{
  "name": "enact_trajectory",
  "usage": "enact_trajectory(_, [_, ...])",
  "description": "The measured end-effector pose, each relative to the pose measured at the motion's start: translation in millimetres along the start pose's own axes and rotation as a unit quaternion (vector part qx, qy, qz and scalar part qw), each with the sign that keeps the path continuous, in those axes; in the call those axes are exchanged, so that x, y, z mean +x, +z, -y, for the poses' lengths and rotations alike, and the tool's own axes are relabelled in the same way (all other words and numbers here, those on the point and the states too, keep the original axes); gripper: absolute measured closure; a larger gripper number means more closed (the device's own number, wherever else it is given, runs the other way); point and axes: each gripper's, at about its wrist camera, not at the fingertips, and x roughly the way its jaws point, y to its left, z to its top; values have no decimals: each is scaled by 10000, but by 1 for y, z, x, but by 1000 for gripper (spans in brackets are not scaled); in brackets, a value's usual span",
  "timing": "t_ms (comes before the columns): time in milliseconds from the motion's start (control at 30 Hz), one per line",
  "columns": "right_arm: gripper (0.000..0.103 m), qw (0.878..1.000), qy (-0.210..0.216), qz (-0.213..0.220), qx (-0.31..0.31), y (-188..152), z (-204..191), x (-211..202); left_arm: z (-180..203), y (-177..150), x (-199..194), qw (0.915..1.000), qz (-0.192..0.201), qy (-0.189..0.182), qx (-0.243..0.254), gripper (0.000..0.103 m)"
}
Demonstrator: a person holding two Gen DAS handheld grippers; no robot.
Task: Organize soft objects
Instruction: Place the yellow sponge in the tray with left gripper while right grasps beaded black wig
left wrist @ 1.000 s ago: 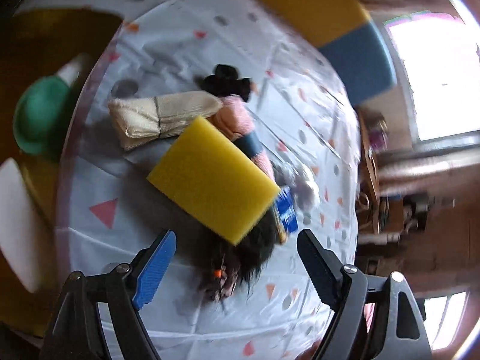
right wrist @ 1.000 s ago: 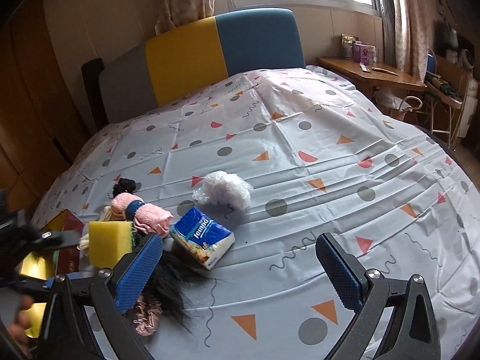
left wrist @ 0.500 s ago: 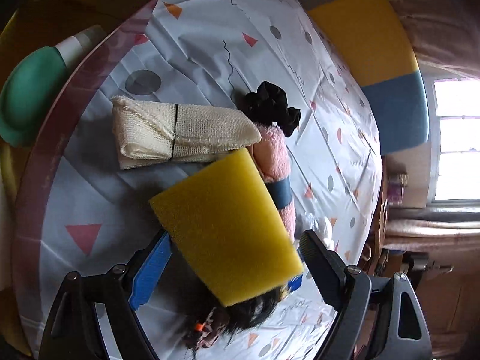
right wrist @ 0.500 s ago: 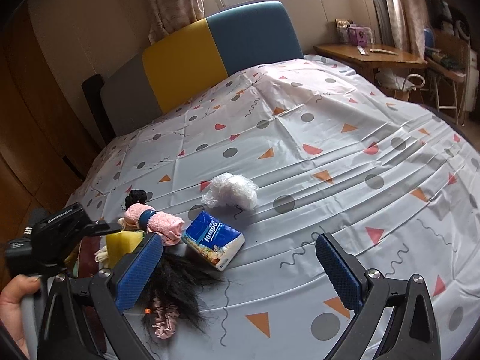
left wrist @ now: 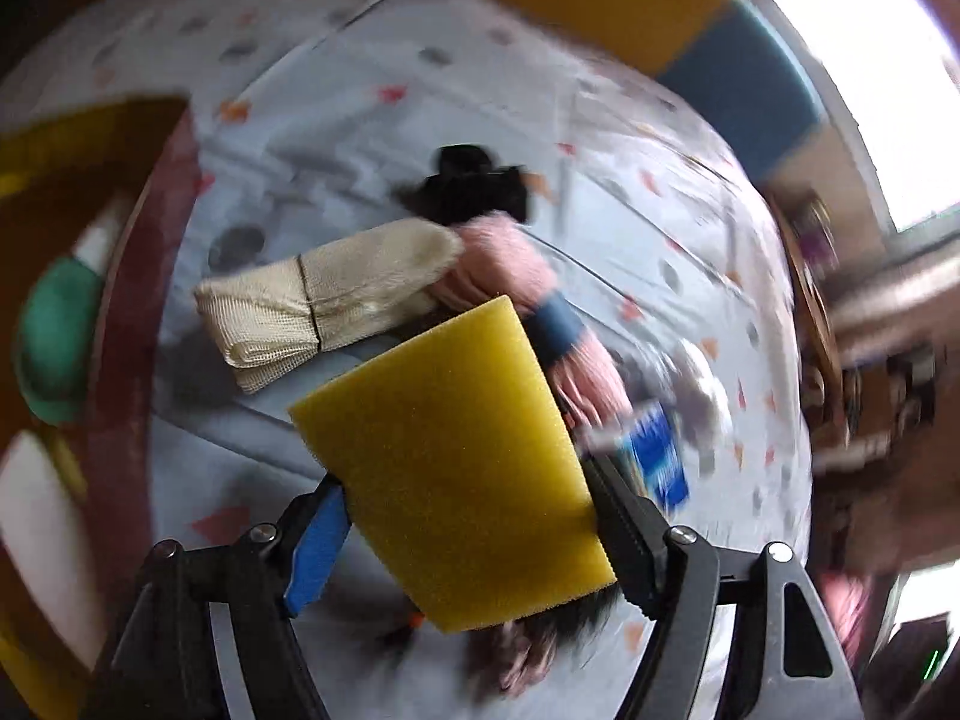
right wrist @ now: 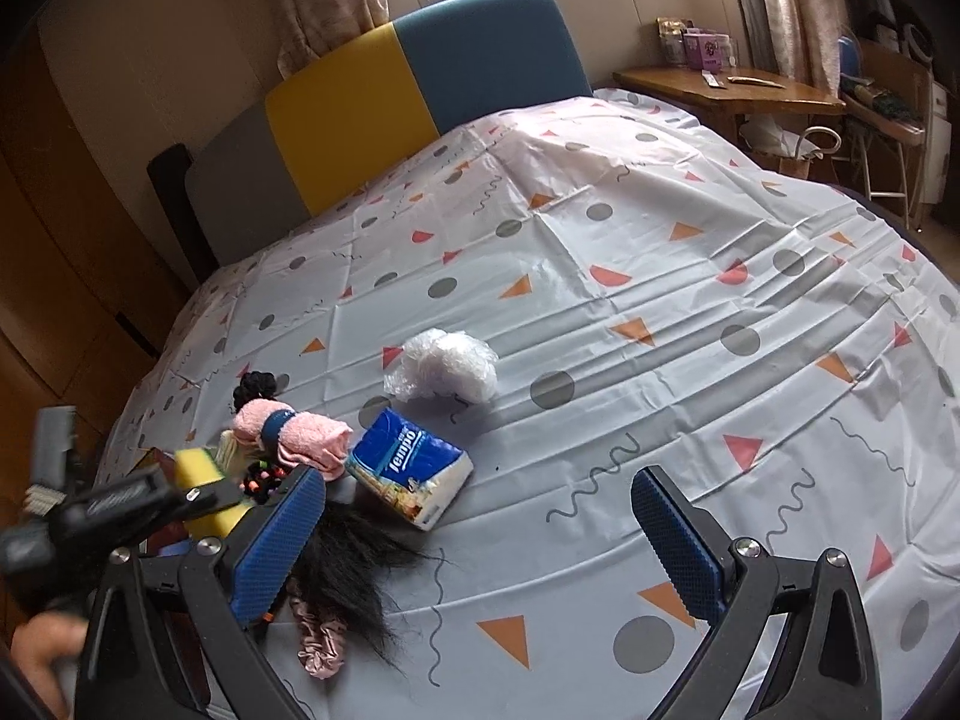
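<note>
My left gripper [left wrist: 462, 528] is shut on a yellow sponge [left wrist: 450, 456] and holds it above the patterned sheet; it also shows in the right wrist view [right wrist: 201, 474]. Beyond it lie a beige folded cloth [left wrist: 318, 306], a pink rolled towel with a blue band [left wrist: 528, 300] and a black scrunchie [left wrist: 474, 186]. My right gripper [right wrist: 480, 540] is open and empty above the sheet. Near it lie a blue tissue pack [right wrist: 408, 474], a clear plastic wad [right wrist: 447, 363], a black hairpiece [right wrist: 354, 570], a pink scrunchie [right wrist: 321, 636] and the towel [right wrist: 294, 432].
A box with a dark red rim [left wrist: 132, 312] stands at the left and holds a green object [left wrist: 54, 348]. The sheet [right wrist: 660, 300] stretches to a yellow and blue headboard [right wrist: 420, 90]. A wooden desk [right wrist: 732, 90] stands at the far right.
My left gripper has closed on the yellow sponge and lifted it, with the view swinging. My right gripper has stayed open and shifted a little.
</note>
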Motion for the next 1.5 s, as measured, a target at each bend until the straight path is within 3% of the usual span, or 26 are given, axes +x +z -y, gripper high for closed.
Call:
enact_trajectory(133, [0,9997,-35,-211,-66,-4,-1,8,6,-27,-29,9965,168,-22,822,27])
enact_trajectory(267, [2,9985,18,-480,-257,-10,-8,18,4,-59,-57,9866,363,-22,1589,27])
enact_trajectory(333, [10,9976,15,-571,-402,-14,-13,22,-4,-73,-71,9825,452,-89,1805,27])
enact_trajectory(500, [46,9932,-23,-814,-826,-24,-27,33,-16,-92,-92,9769,592,-226,2042,27])
enact_trajectory(800, [48,9814,821,-1089,-1348,-34,-78,43,-66,-100,-132,9807,871,-398,1704,27])
enact_trajectory(933, [37,9759,868,-1233,-1575,-28,-114,64,-97,-95,-145,9857,971,-474,1294,27])
enact_trajectory(1067, [36,9679,582,-1551,-1889,-25,-145,104,-123,-93,-158,9878,1131,-407,994,27])
enact_trajectory(1133, [43,9653,398,-1663,-1975,-26,-151,120,-137,-92,-164,9885,1195,-365,851,27])
enact_trajectory(1167, [63,9618,435,-1807,-2009,-27,-155,130,-144,-92,-166,9888,1221,-335,791,27])
enact_trajectory(1200, [72,9583,416,-1932,-2066,-28,-158,137,-147,-92,-167,9890,1236,-313,743,27])
enact_trajectory(1300, [83,9495,486,-1997,-2370,-28,-172,137,-163,-92,-169,9899,1269,-268,576,27])
enact_trajectory(1500, [89,9333,1159,-1630,-2983,-31,-207,82,-178,-92,-168,9902,1309,-287,385,27])
